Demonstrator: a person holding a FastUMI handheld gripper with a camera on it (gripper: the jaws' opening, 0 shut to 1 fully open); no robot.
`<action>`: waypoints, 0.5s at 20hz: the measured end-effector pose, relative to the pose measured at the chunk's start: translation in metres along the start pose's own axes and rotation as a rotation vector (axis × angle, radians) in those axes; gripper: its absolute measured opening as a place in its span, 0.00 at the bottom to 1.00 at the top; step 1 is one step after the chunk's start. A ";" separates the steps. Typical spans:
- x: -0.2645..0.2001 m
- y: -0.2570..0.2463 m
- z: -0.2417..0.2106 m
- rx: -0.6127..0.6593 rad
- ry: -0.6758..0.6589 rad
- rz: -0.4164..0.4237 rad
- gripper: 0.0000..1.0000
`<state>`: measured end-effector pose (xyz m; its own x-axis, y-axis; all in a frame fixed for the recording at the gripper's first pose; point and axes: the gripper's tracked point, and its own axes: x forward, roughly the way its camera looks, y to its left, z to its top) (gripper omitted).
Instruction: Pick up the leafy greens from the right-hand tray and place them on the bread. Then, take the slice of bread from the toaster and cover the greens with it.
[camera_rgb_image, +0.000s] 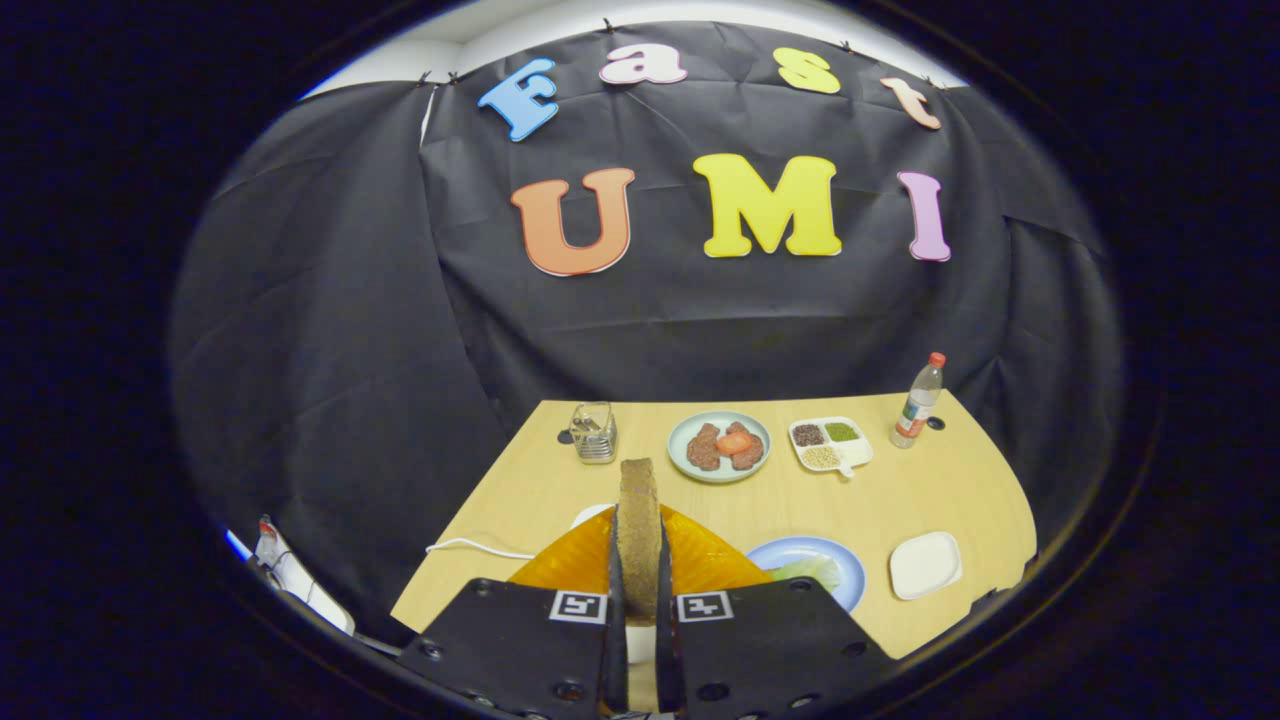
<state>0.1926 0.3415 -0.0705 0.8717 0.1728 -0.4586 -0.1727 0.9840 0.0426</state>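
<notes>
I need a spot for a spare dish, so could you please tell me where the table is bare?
Bare wood lies between the meat plate and the blue plate, and around the white dish. The back row is crowded. The hand-held gripper grips the bread slice.

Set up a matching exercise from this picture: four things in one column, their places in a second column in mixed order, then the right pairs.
Things:
1. bread slice
2. water bottle
3. leafy greens
4. white square dish

Places:
A. on the blue plate
B. at the table's far right corner
C. clamped upright between the gripper fingers
D. right of the blue plate

Pairs: 1-C, 2-B, 3-A, 4-D
</notes>
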 end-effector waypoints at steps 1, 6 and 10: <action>0.000 -0.006 0.000 0.001 -0.002 -0.007 0.11; 0.012 -0.041 -0.012 0.011 0.022 -0.039 0.11; 0.030 -0.071 -0.026 0.024 0.042 -0.062 0.11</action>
<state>0.2189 0.2757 -0.1103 0.8600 0.1106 -0.4982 -0.1081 0.9936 0.0340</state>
